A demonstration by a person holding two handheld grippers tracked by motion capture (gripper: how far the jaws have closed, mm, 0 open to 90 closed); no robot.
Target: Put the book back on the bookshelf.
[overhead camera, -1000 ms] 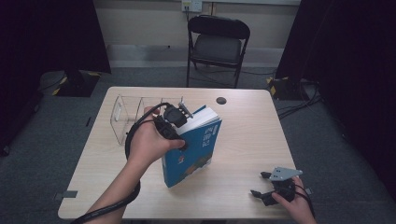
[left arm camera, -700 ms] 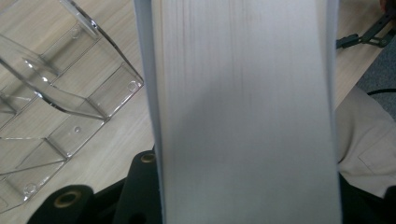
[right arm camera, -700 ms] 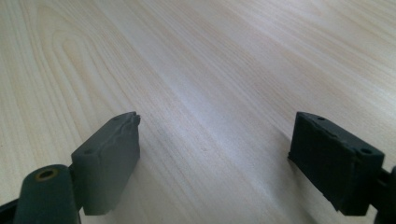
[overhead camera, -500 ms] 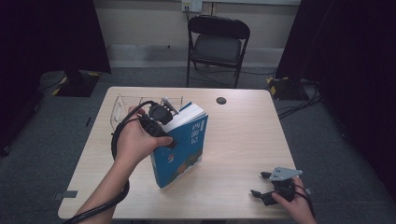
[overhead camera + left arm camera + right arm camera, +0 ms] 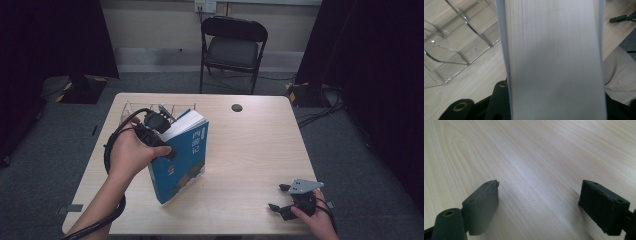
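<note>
A thick blue book (image 5: 182,157) stands tilted on the light wood table (image 5: 250,150), its white page edge (image 5: 554,60) facing up and toward the far left. My left gripper (image 5: 157,131) is shut on the book near its top, jaws on either cover. In the left gripper view the page block rises between the jaws, with a clear plastic rack (image 5: 454,42) to its left. The rack (image 5: 155,107) stands at the table's far left, just behind the book. My right gripper (image 5: 280,199) rests open at the near right edge, nothing between its pads (image 5: 484,202).
A black folding chair (image 5: 232,45) stands beyond the table's far edge. A small dark round disc (image 5: 236,107) lies on the far middle of the table. A cable loops from my left gripper over the near left. Bare wood stretches between the book and my right gripper.
My left gripper has carried the book leftward and toward the far side, closer to the clear rack, and the book stands more upright. The right gripper has stayed put.
</note>
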